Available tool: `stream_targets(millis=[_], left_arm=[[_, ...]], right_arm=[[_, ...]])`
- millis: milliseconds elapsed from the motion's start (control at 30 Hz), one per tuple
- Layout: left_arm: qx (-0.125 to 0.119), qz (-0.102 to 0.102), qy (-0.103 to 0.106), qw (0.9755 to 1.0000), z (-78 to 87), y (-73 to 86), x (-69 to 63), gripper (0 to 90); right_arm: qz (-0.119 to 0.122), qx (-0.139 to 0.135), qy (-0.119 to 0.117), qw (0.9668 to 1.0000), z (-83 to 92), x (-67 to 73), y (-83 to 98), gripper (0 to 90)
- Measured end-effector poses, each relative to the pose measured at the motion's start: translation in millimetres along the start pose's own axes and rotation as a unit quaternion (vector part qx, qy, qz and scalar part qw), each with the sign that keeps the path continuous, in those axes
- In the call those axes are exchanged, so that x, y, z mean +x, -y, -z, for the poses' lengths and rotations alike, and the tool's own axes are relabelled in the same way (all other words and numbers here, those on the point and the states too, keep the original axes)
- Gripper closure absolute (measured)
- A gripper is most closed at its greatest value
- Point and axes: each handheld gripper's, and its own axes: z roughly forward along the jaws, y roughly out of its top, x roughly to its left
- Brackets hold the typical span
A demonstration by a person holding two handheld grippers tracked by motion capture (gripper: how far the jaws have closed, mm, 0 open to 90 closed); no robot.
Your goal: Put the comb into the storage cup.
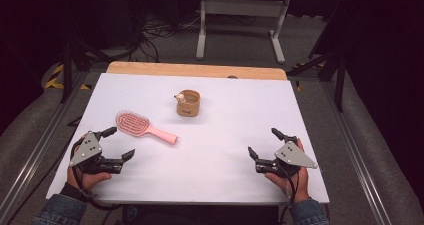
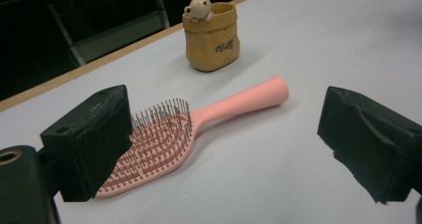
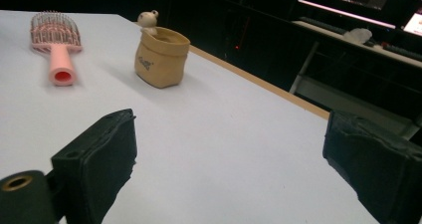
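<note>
A pink hairbrush (image 1: 142, 126) lies bristles up on the white table (image 1: 215, 155), its handle pointing right. Behind it stands a small tan pot (image 1: 188, 103) with a little bear figure on its rim. My left gripper (image 1: 120, 142) rests at the front left, open and empty, just short of the brush head. In the left gripper view the hairbrush (image 2: 164, 139) lies between and beyond the jaws, with the pot (image 2: 211, 35) farther back. My right gripper (image 1: 263, 142) sits at the front right, open with nothing in it; its view has the pot (image 3: 160, 57) and hairbrush (image 3: 55, 40) far off.
A wooden strip (image 1: 195, 70) edges the table's far side. Beyond it stands a white metal frame (image 1: 242, 20) on the floor with cables around it. Metal rails (image 1: 35, 150) run along both sides of the table.
</note>
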Motion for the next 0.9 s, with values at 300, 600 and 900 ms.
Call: stream_targets(millis=[300, 600, 900], left_arm=[[0.000, 0.008, 0.007, 0.9999, -4.9, 1.0, 1.3, 13.0], [0.007, 0.018, -0.006, 0.9998, -12.8, -6.6, -3.4, 27.2], [0.060, -0.002, 0.011, 0.9981, -46.1, -20.8, -12.7, 68.9]], right_arm=[[-0.037, 0.001, 0.015, 0.9992, 3.5, -9.6, 10.3, 8.3], [-0.048, 0.002, 0.017, 0.9987, 4.3, -12.1, 12.3, 9.0], [-0.031, 0.021, 0.007, 0.9993, -10.7, -5.9, 12.9, 9.8]])
